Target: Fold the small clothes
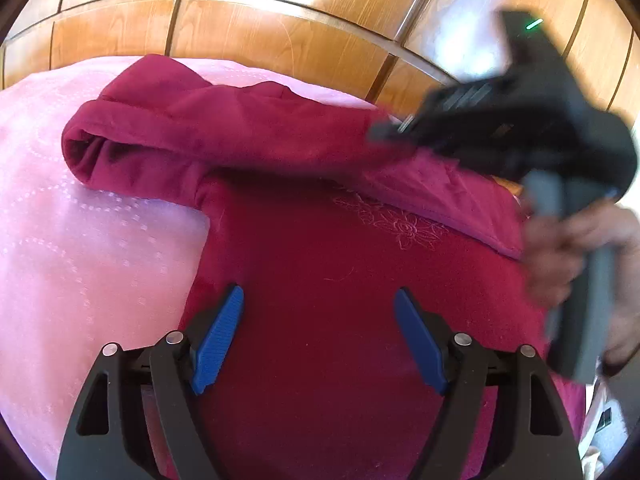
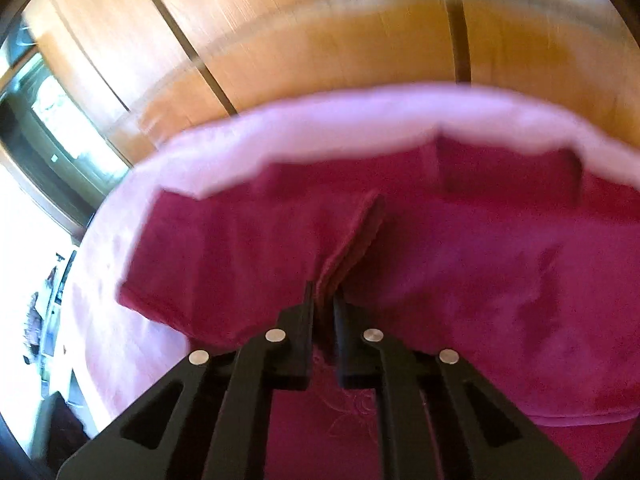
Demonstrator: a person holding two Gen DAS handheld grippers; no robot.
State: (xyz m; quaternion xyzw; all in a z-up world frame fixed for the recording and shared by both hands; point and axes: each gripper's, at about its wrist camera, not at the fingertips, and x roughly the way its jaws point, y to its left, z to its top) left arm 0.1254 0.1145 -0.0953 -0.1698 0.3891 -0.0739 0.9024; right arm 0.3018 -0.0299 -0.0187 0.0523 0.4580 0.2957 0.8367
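A crimson fleece top (image 1: 320,248) lies on a pink bedspread (image 1: 80,240), its embroidered flower (image 1: 400,224) facing up. One sleeve (image 1: 180,132) is folded across the top's far edge. My left gripper (image 1: 319,291) hovers open over the body of the top, its blue pads (image 1: 218,340) wide apart with nothing between them. My right gripper (image 2: 324,292) is shut on a raised ridge of the crimson fabric (image 2: 352,232), lifting it off the rest of the top (image 2: 500,272). In the left wrist view the right gripper (image 1: 386,130) shows blurred at the right, held by a hand (image 1: 560,248).
A wooden wardrobe (image 1: 280,40) with dark grooves stands close behind the bed. The bedspread (image 2: 320,128) ends just beyond the top. A bright window (image 2: 60,120) and floor clutter (image 2: 44,320) lie at the left of the right wrist view.
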